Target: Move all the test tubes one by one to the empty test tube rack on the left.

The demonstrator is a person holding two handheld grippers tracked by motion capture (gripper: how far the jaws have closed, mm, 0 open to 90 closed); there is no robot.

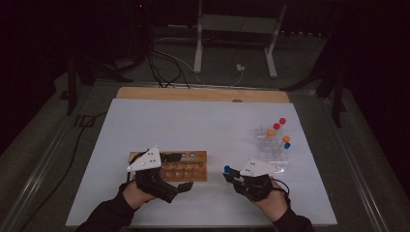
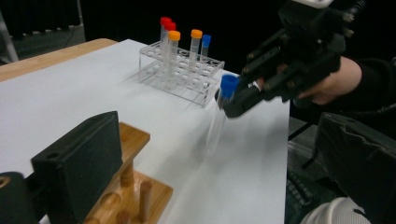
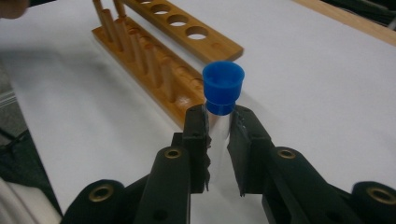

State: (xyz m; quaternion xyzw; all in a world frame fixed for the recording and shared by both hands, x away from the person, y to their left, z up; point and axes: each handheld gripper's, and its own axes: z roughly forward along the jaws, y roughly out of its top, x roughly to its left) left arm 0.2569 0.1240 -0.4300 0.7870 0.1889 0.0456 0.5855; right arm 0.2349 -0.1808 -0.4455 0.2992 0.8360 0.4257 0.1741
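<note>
Right gripper view showed the blue-capped tube [image 3: 219, 100] pinched just under its cap between the two black jaws of my right gripper [image 3: 218, 128], clear body hanging below, well above the white sheet. In the left gripper view the same tube [image 2: 219, 116] hung nearly upright, leaning a little, in mid-air between the clear acrylic rack [image 2: 180, 70] far behind it and the wooden rack [image 2: 133, 186] near my left jaw. From above, that tube [image 1: 227, 169] sat just right of the wooden rack [image 1: 186, 166], not yet over a hole.

My left gripper [image 1: 181, 186] stood at the rack's near left end; whether its jaws pressed on the wood I could not tell.

To do this step well, I judged I had to level my wrist so the tube hung plumb, carry it left over an empty hole in the top board [image 3: 187, 25], and lower slowly so the tip found the hole rather than the rim. Gripping so high meant the bottom could swing; a steady left hand on the rack would have helped.
</note>
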